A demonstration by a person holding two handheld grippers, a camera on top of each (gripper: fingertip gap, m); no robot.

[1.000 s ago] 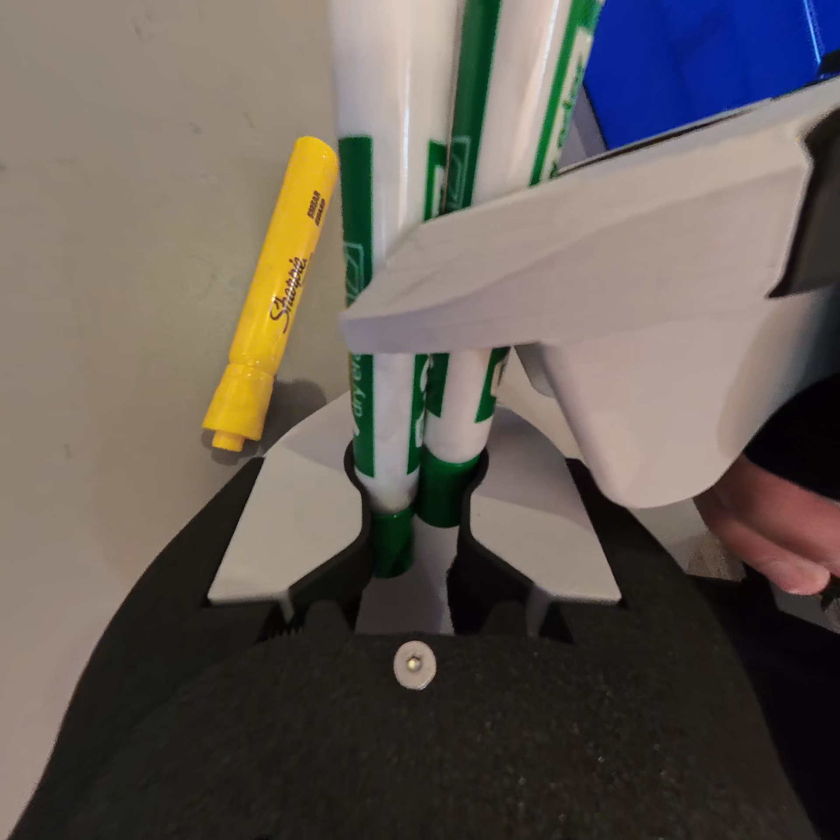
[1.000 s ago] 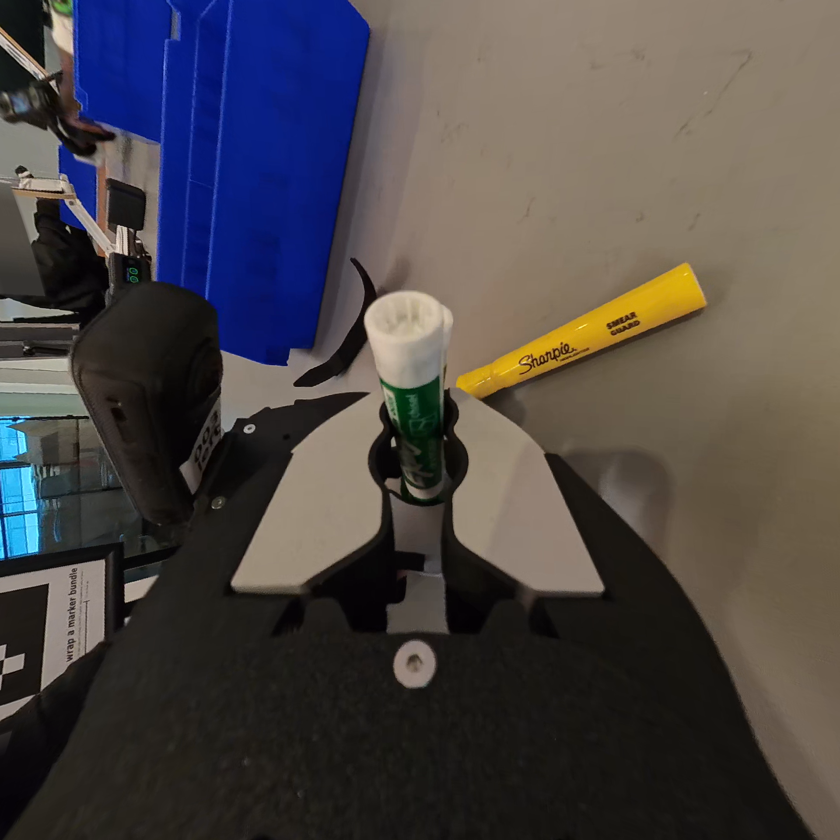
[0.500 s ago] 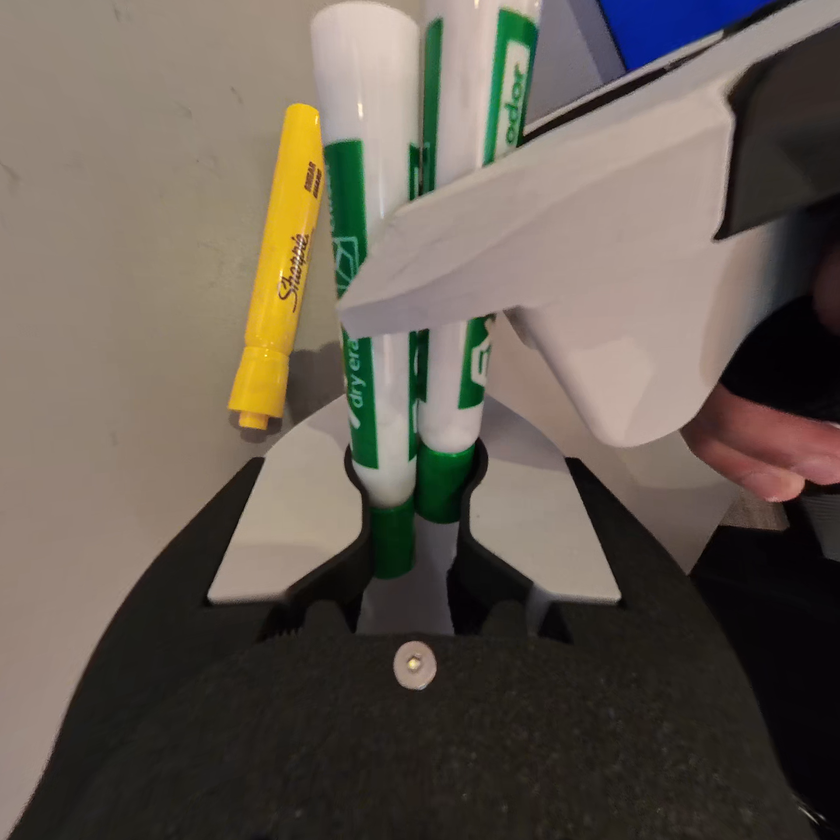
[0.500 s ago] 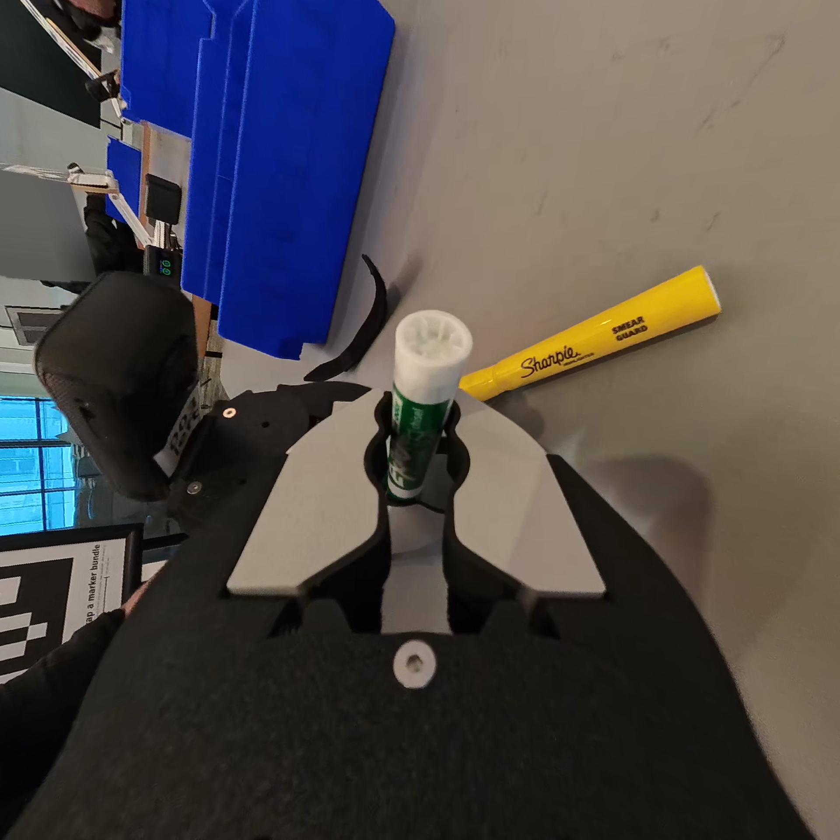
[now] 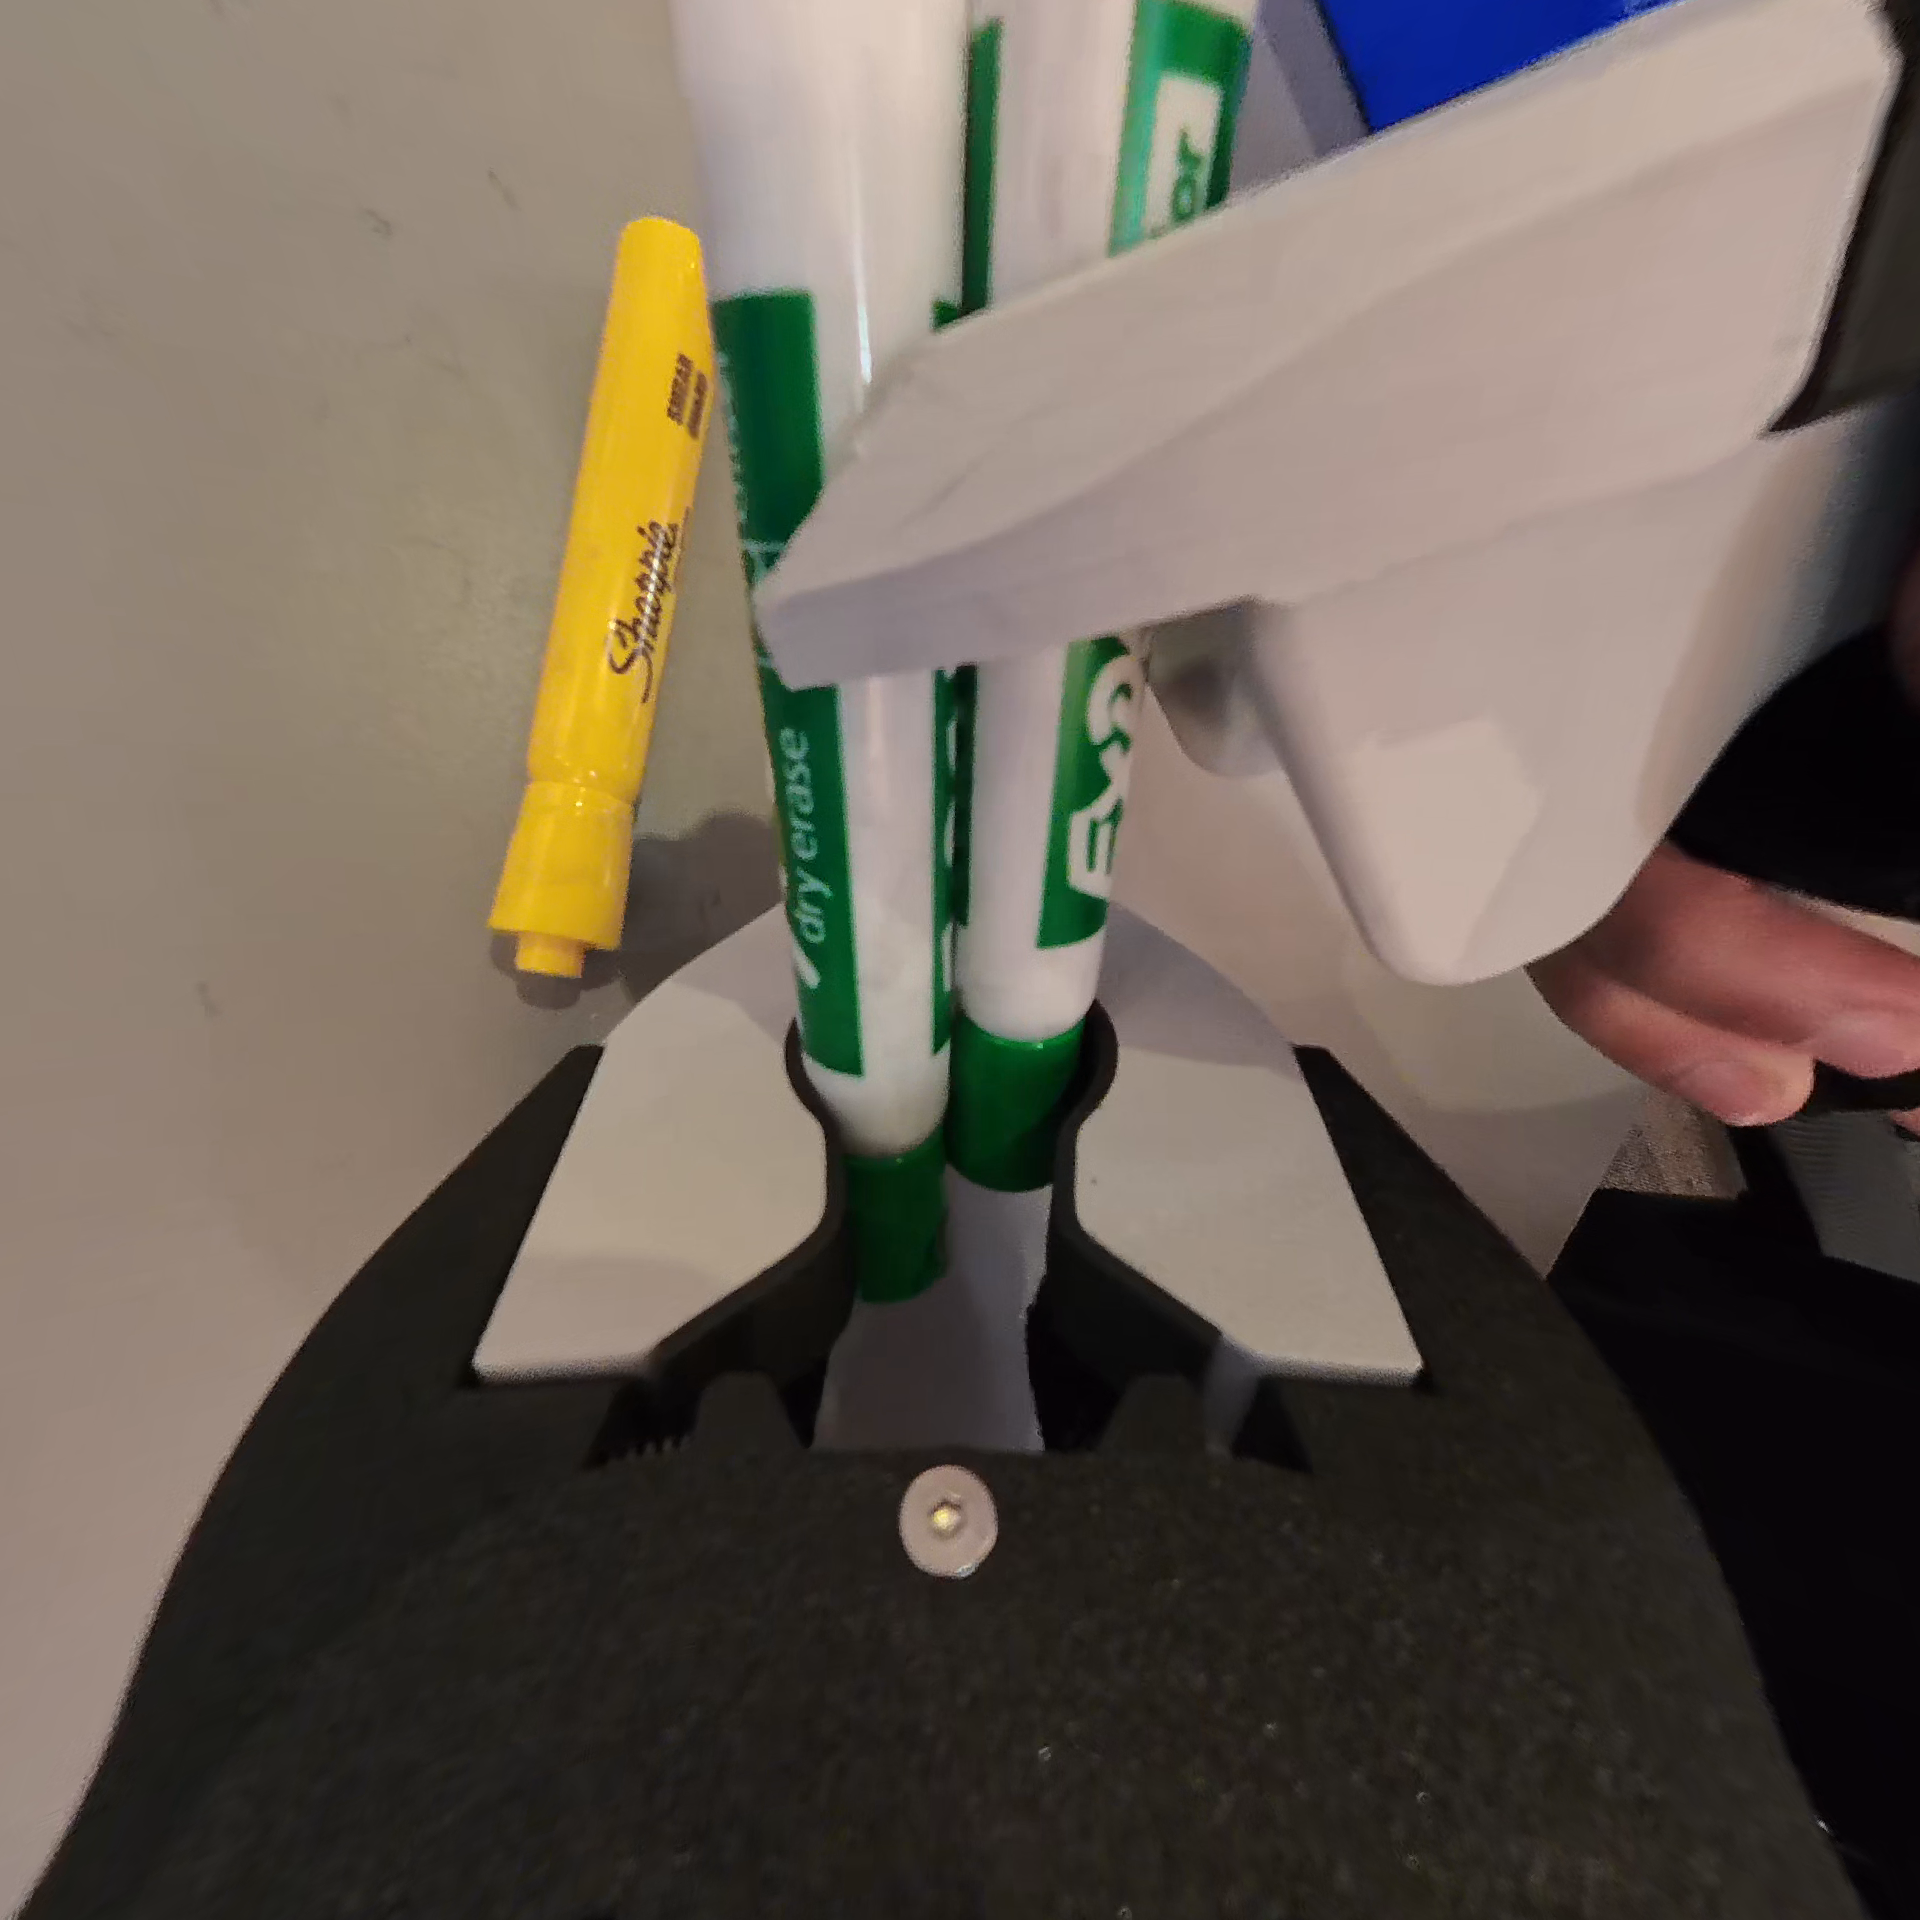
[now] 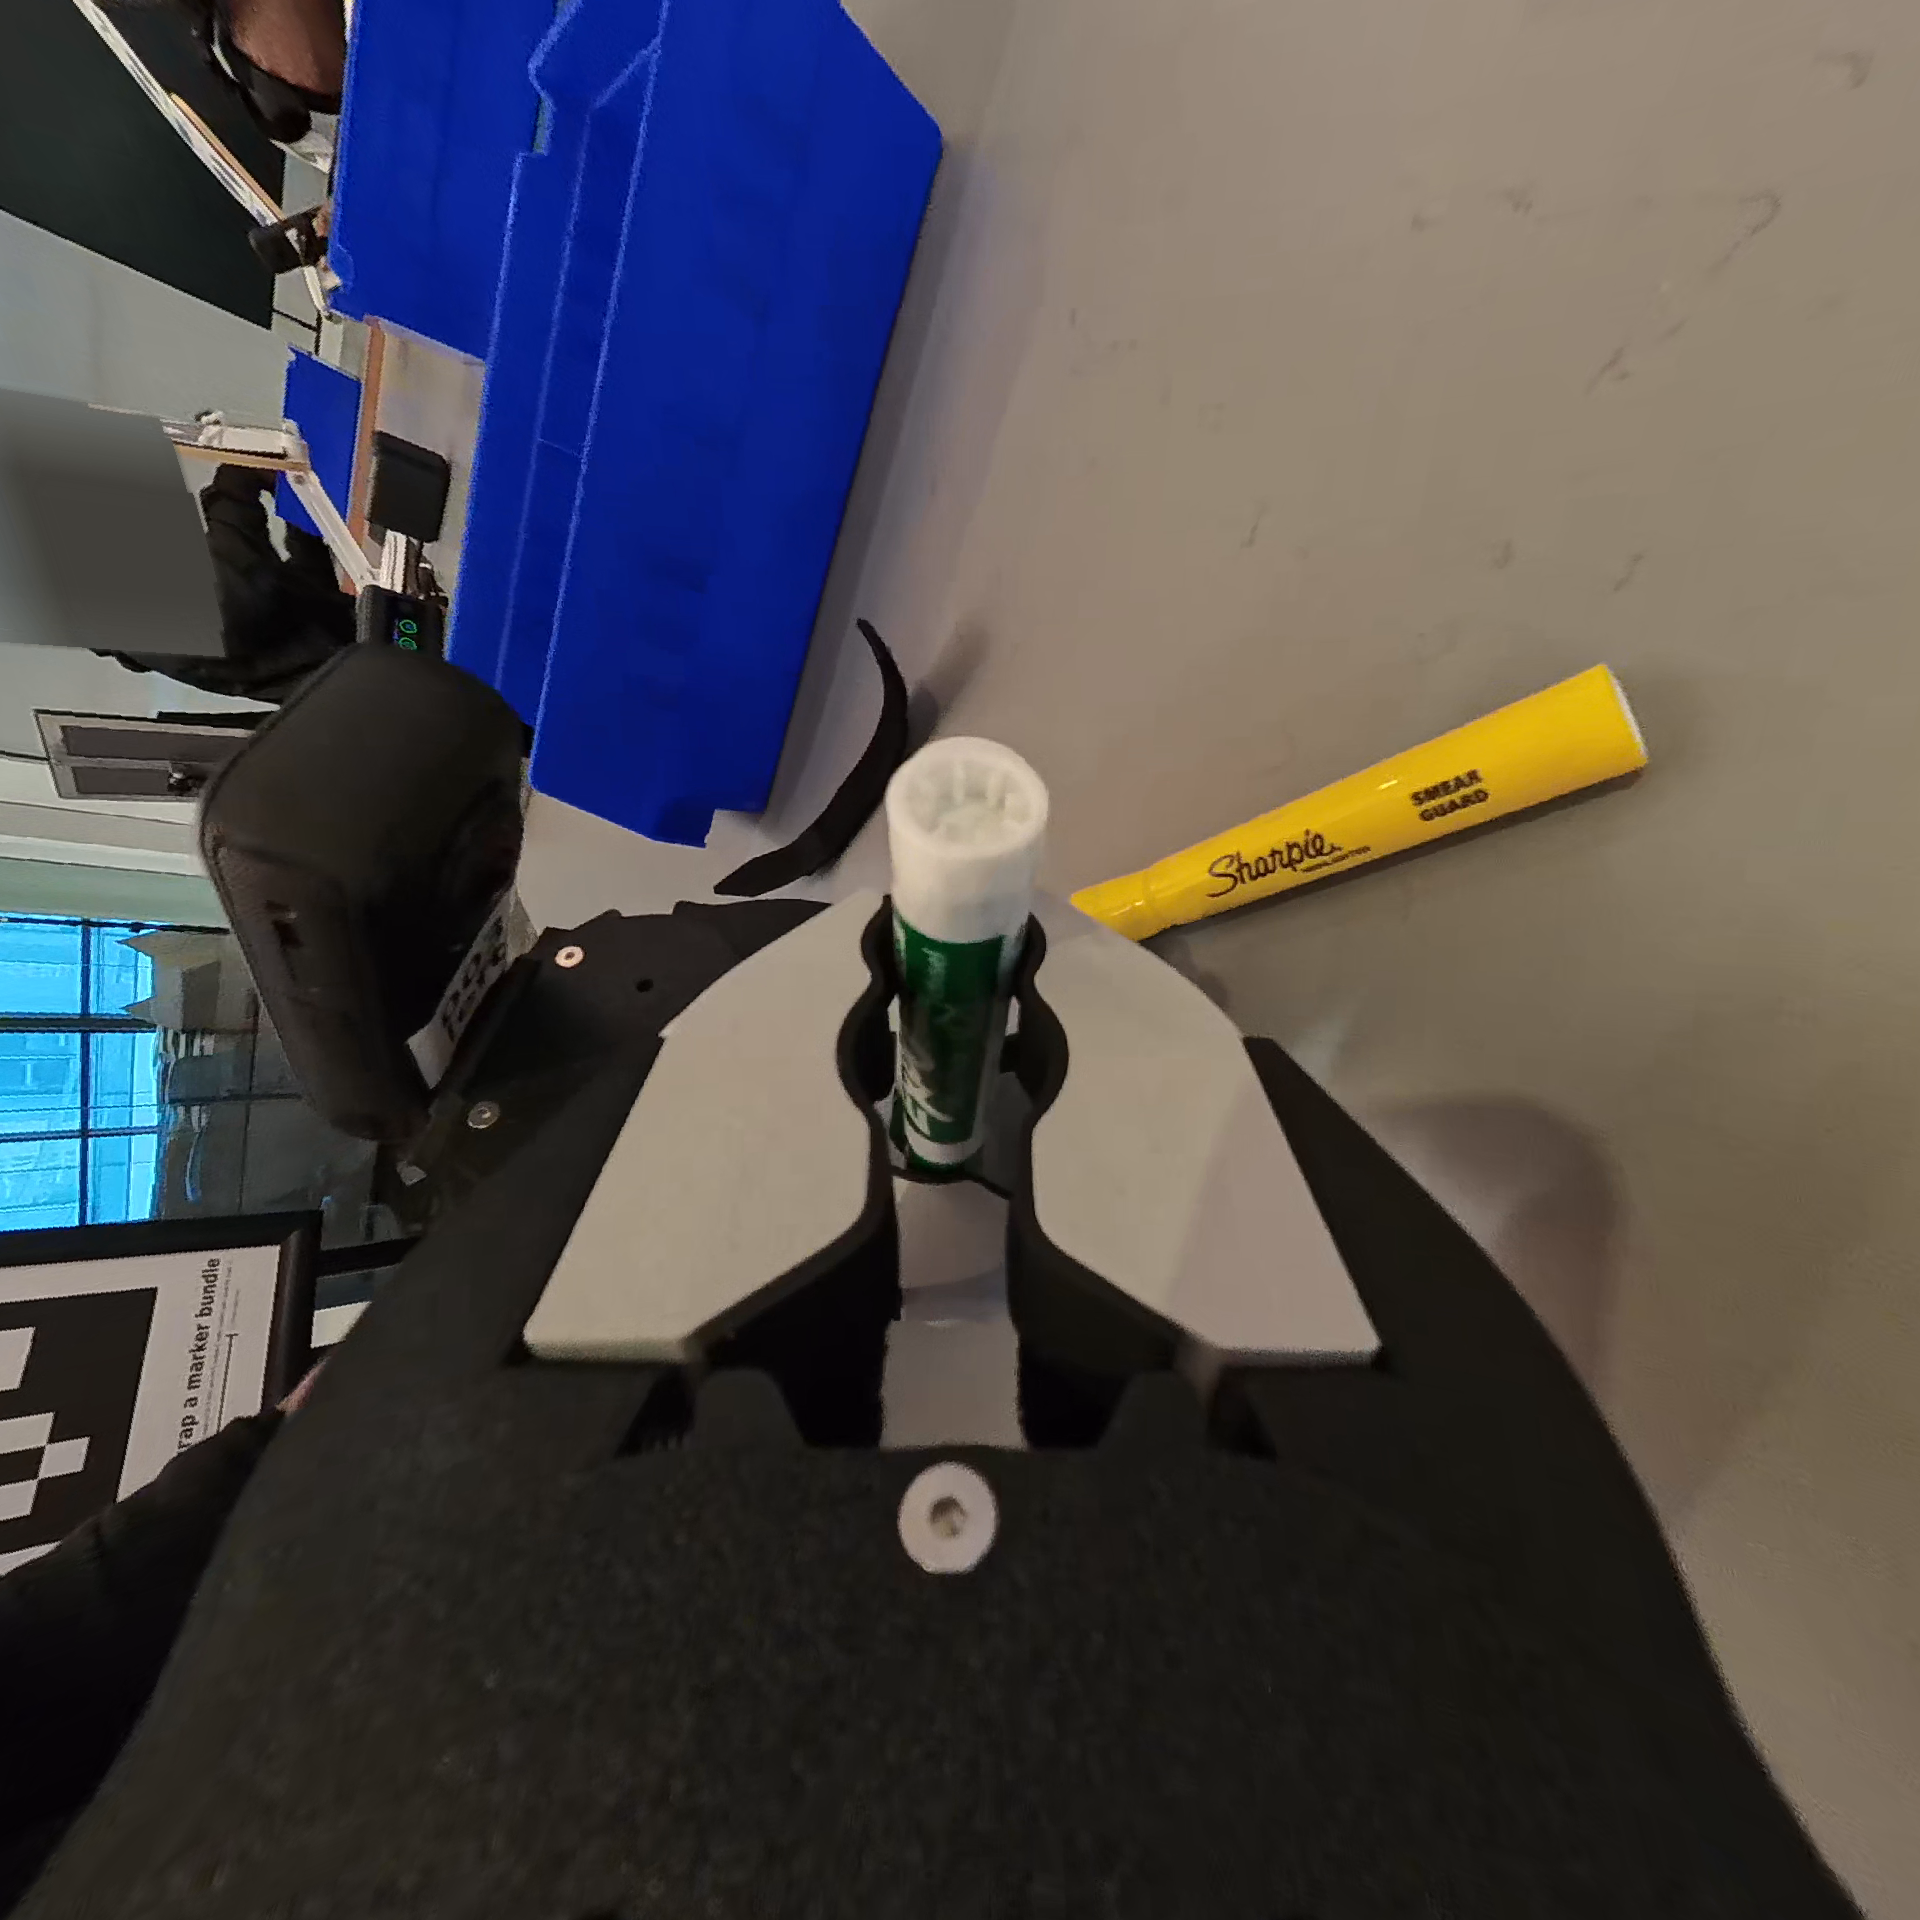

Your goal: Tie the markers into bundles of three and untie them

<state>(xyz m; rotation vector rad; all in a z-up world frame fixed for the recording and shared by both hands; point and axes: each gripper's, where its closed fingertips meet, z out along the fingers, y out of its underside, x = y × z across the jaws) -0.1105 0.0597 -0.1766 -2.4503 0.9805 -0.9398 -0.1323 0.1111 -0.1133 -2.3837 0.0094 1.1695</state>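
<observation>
Left tool (image 5: 951, 1122): jaws nearly closed, clamped on the capped ends of two white dry-erase markers with green caps and green label bands (image 5: 940, 790). The markers sit side by side in the round notch between the grey fingers (image 5: 686, 1174), barrels running forward and away from the camera. The left marker sits slightly deeper in the notch than the right one.

Right tool (image 6: 956, 1049): jaws drawn in on the same green-and-white markers (image 6: 951, 966), seen here end-on, white butt end toward the camera, the barrel seated in the notch. How many barrels it holds cannot be told from this view. In the left wrist view, the right tool (image 5: 1299, 499) crosses over the marker barrels from the right, partway along their length, ahead of the left tool. A person's hand (image 5: 1745, 997) shows beneath it at the right edge.

A yellow plastic highlighter with a cap (image 5: 613, 613) lies flat on the grey tabletop (image 5: 260, 520), just left of the held markers and roughly parallel to them, free of both tools. In the right wrist view the highlighter (image 6: 1371, 810) lies just beyond the right finger.

A black curved strap (image 6: 862, 769) lies on the tabletop (image 6: 1455, 364) beside a blue plastic bin (image 6: 675, 416), behind the markers and apart from them.
</observation>
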